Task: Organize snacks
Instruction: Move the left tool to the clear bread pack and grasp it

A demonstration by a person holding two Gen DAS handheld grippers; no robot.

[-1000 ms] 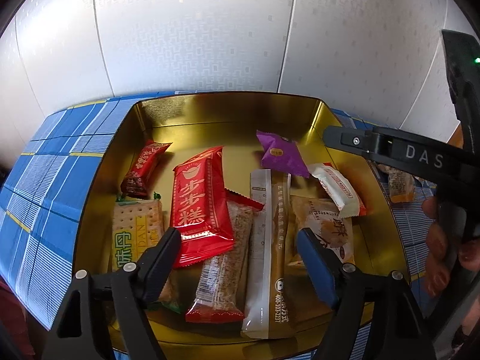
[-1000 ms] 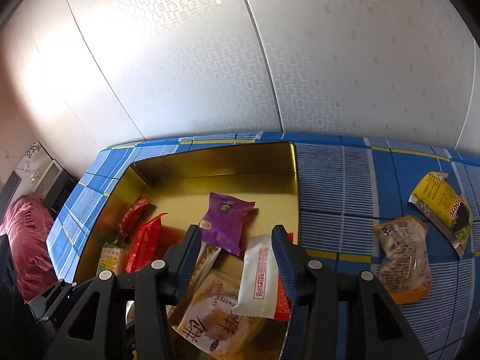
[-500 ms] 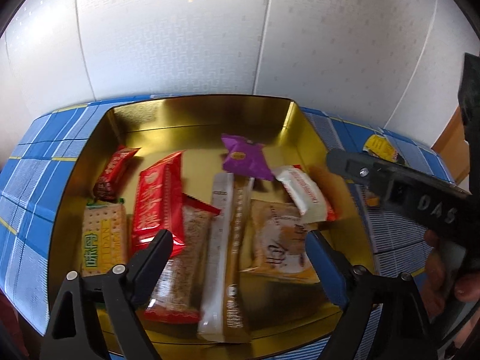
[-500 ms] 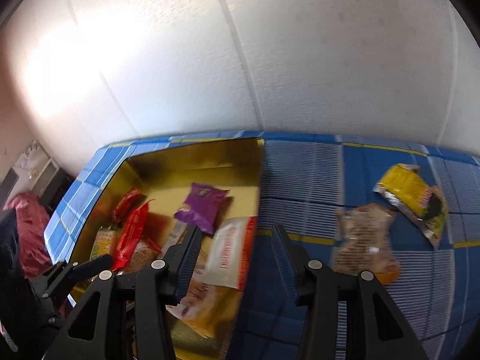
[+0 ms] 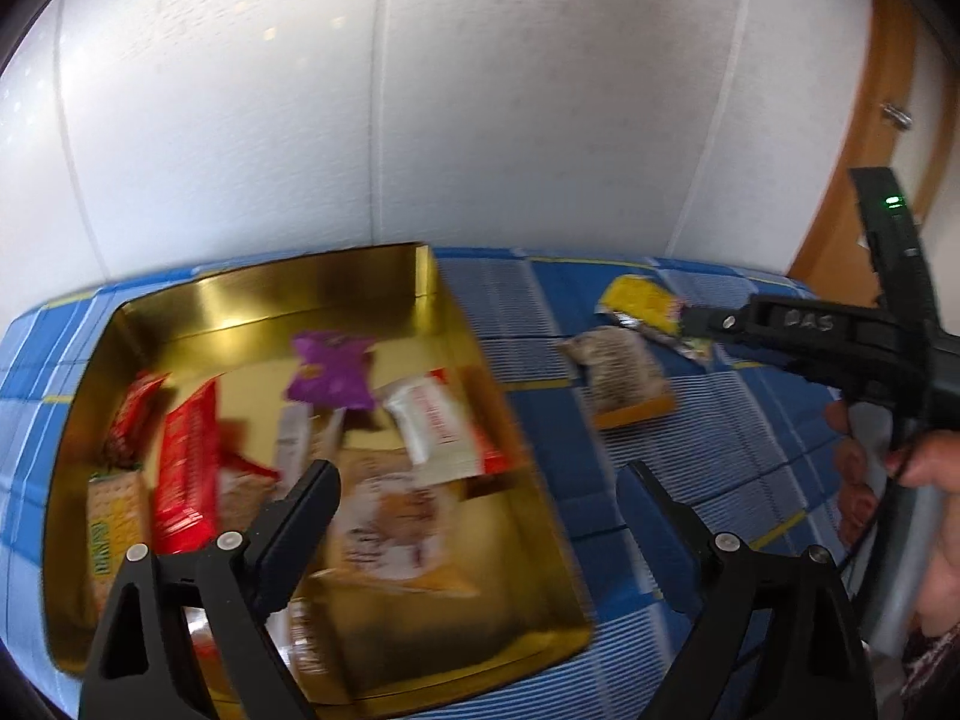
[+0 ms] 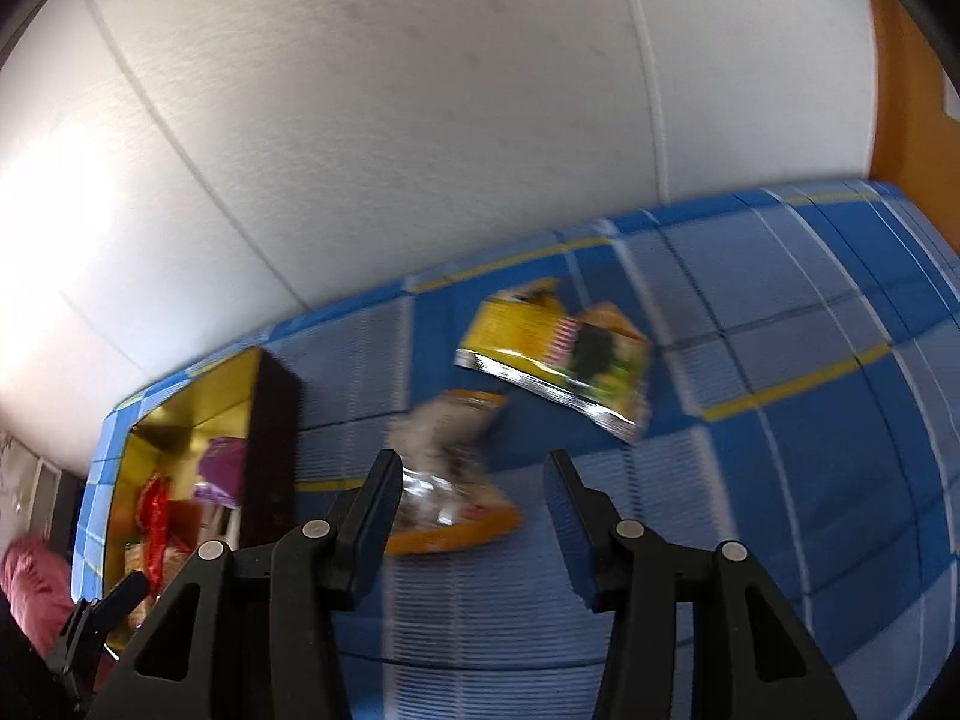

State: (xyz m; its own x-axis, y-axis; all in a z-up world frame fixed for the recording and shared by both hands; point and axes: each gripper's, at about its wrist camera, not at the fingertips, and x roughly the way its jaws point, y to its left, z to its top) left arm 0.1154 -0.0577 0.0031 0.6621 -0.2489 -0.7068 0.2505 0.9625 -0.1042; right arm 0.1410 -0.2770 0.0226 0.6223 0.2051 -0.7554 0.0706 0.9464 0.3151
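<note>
A gold tin [image 5: 432,276] holds several snack packs, among them a purple pack [image 5: 330,372], a white-and-red pack [image 5: 438,432] and a long red pack [image 5: 186,480]. My left gripper [image 5: 480,474] hangs over the tin's right side, its jaws opening, with nothing gripped. On the blue cloth to the right lie a clear pack with an orange edge [image 6: 444,480] and a yellow pack [image 6: 540,354]. My right gripper [image 6: 473,459] is open just above the clear pack, which shows between its fingers, untouched. The tin [image 6: 198,402] is at the left of the right wrist view.
A blue checked cloth [image 6: 780,480] covers the table, which stands against a white wall [image 5: 480,120]. A wooden door frame [image 5: 870,120] stands at the right. A hand [image 5: 924,480] holds the right tool's black body [image 5: 840,330]. Both views are motion-blurred.
Both grippers have swung right. The right one left the tin and now hangs over the clear pack on the cloth. The left gripper's jaws have spread wider.
</note>
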